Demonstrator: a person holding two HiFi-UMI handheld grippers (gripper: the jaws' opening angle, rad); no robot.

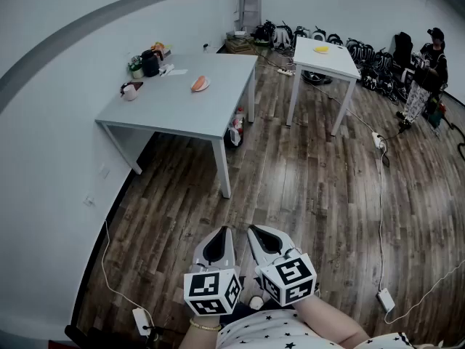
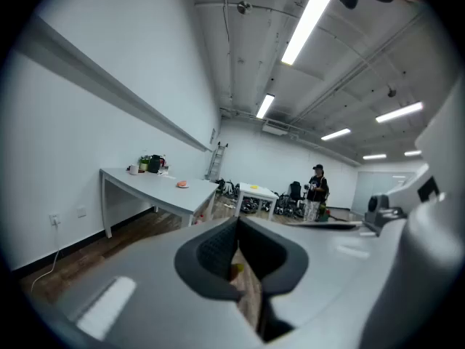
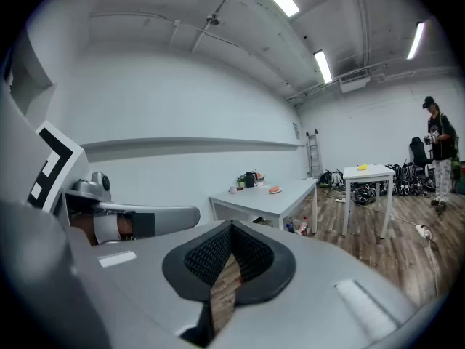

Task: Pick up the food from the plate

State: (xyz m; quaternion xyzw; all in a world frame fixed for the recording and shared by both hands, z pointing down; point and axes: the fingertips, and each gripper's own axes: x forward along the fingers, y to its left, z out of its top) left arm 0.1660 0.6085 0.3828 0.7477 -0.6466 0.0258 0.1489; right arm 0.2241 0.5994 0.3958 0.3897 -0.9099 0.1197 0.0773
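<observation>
The food, an orange-pink piece on a small plate [image 1: 200, 84], lies on the grey table [image 1: 182, 111] far ahead of me. It shows small in the left gripper view [image 2: 182, 185] and in the right gripper view [image 3: 275, 190]. Both grippers are held low near the person's body, side by side over the wood floor, well away from the table. My left gripper [image 1: 224, 231] has its jaws together with nothing between them [image 2: 237, 221]. My right gripper [image 1: 251, 230] is likewise shut and empty [image 3: 232, 225].
On the grey table's far end stand a black jug [image 1: 150, 62], a cup [image 1: 130, 91] and small items. A white table [image 1: 325, 58] with a yellow object stands further back. Bags line the far wall, a person [image 1: 429, 64] stands at right, cables [image 1: 379, 195] cross the floor.
</observation>
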